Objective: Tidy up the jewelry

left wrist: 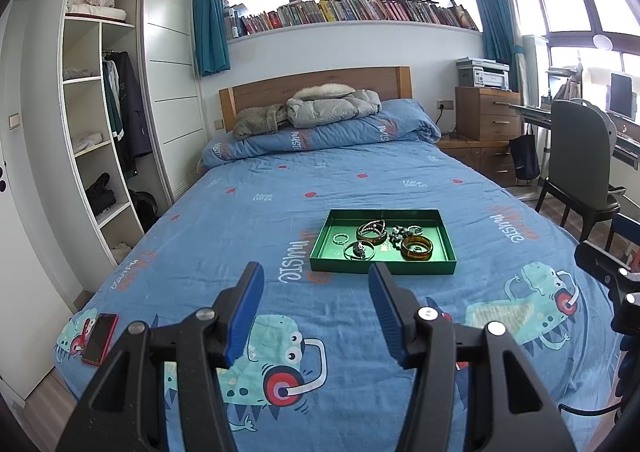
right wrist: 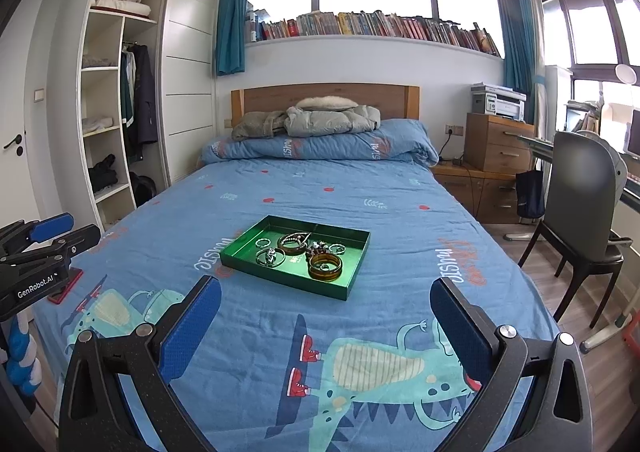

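both grippers, left [left wrist: 316, 284] and right [right wrist: 326, 302], are hovering released above the bed [left wrist: 360, 180], short of the jewelry tray [left wrist: 384, 266].

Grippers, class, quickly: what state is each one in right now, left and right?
Left gripper: jaws open, holding nothing, above the bed short of the green tray.
Right gripper: jaws open wide, holding nothing.
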`<control>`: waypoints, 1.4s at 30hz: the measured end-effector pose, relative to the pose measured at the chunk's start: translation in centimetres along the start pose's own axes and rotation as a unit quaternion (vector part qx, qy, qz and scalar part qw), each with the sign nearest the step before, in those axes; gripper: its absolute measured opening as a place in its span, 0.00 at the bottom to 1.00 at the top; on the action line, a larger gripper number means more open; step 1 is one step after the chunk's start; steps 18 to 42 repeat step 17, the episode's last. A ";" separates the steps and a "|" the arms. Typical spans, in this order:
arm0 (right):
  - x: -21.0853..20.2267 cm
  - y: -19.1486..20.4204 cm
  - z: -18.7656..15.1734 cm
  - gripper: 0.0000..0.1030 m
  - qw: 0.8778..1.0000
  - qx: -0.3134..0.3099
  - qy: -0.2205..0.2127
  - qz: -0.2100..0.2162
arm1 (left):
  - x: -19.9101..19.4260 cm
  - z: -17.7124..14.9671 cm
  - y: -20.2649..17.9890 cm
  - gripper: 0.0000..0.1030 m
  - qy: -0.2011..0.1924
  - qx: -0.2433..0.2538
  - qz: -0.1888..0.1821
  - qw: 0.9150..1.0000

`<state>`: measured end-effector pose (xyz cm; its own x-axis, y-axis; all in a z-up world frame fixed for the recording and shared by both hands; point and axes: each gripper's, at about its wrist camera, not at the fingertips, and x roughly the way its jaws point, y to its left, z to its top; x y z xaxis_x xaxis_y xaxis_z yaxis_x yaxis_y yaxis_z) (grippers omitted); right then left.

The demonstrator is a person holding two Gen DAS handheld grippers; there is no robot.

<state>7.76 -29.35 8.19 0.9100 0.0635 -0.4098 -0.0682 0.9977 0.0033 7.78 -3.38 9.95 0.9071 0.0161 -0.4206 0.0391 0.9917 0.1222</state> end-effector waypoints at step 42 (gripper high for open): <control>0.3 -0.3 -0.2 1.00 1.000 0.001 0.004 -0.009 | 0.8 -0.3 0.7 0.51 0.010 -0.007 -0.002 1.000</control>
